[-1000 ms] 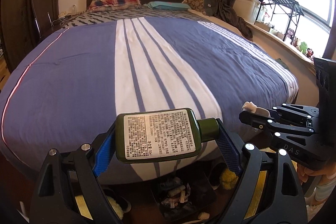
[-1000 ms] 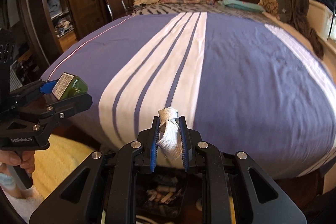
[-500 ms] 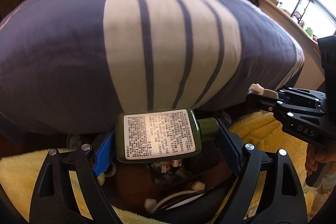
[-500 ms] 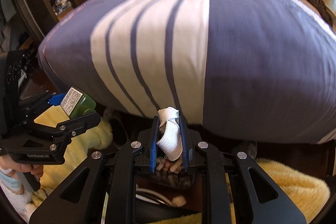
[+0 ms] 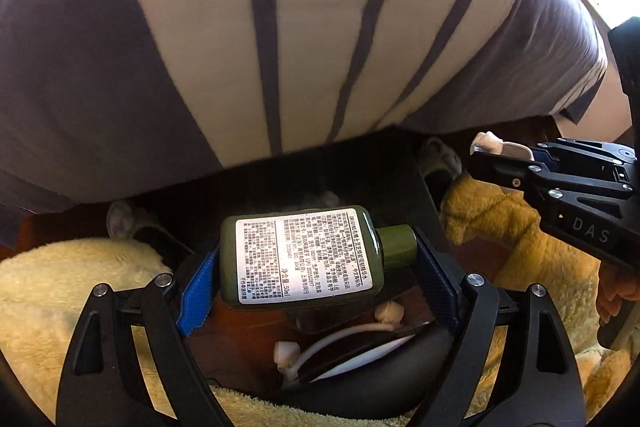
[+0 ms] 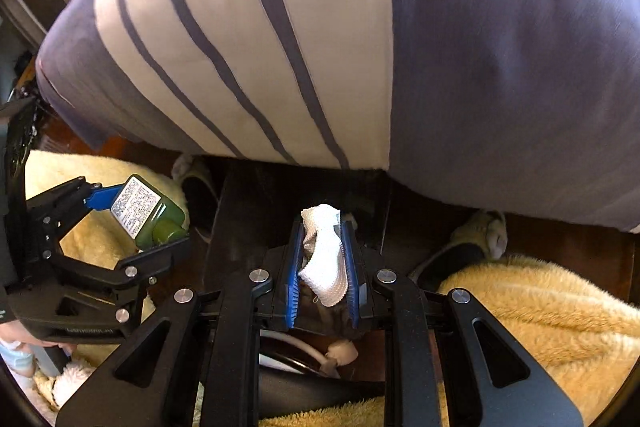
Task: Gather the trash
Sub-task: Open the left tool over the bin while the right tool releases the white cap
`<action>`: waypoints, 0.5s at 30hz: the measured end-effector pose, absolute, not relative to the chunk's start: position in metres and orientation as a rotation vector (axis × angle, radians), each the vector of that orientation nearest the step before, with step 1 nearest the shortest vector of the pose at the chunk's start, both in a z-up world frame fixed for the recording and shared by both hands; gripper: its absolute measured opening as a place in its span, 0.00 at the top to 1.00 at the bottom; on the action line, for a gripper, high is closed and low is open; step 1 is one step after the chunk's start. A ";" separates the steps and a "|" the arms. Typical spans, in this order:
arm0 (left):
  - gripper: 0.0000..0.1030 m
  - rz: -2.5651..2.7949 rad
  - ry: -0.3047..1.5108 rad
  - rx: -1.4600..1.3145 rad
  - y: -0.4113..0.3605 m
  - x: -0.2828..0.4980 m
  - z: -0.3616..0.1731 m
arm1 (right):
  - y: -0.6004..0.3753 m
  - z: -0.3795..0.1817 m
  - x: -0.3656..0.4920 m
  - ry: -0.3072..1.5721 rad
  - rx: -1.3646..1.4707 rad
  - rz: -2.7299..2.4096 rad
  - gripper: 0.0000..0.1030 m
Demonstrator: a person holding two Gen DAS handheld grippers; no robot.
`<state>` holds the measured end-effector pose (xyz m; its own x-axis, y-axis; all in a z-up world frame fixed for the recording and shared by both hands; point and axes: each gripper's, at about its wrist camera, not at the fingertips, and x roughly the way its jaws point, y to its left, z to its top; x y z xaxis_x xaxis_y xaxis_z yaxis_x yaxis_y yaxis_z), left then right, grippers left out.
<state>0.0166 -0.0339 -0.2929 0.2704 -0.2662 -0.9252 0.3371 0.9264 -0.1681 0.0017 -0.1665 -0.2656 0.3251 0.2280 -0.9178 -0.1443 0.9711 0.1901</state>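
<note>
Striped bedding (image 5: 280, 27) overhangs the dark floor, with yellow fleece (image 6: 540, 307) and slippers (image 6: 480, 239) crowding both sides. I see my left gripper (image 5: 316, 271) pinching the green bottle (image 5: 300, 259) sideways above a black bin (image 5: 380, 383); my right gripper (image 6: 322, 263) clamps the white tissue (image 6: 324, 255) just beside it.

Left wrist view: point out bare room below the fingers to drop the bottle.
Crowded straight below: the dark bin under the green bottle already holds a white cable and scraps. Free patches: the yellow rug on the left, and the striped bedspread beyond.
</note>
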 end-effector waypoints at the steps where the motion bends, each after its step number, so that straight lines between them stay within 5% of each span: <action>1: 0.20 -0.412 1.248 0.068 -0.036 0.019 -0.296 | -0.167 -0.270 0.002 1.231 0.084 0.245 0.81; 15: 0.20 -0.427 1.361 0.065 -0.042 0.032 -0.330 | -0.162 -0.293 0.028 1.307 0.130 0.261 0.74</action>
<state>0.0323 -0.0422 -0.3300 0.1441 -0.2585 -0.9552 0.3333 0.9216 -0.1992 0.0276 -0.1622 -0.2931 0.2368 0.2628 -0.9353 -0.1171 0.9634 0.2411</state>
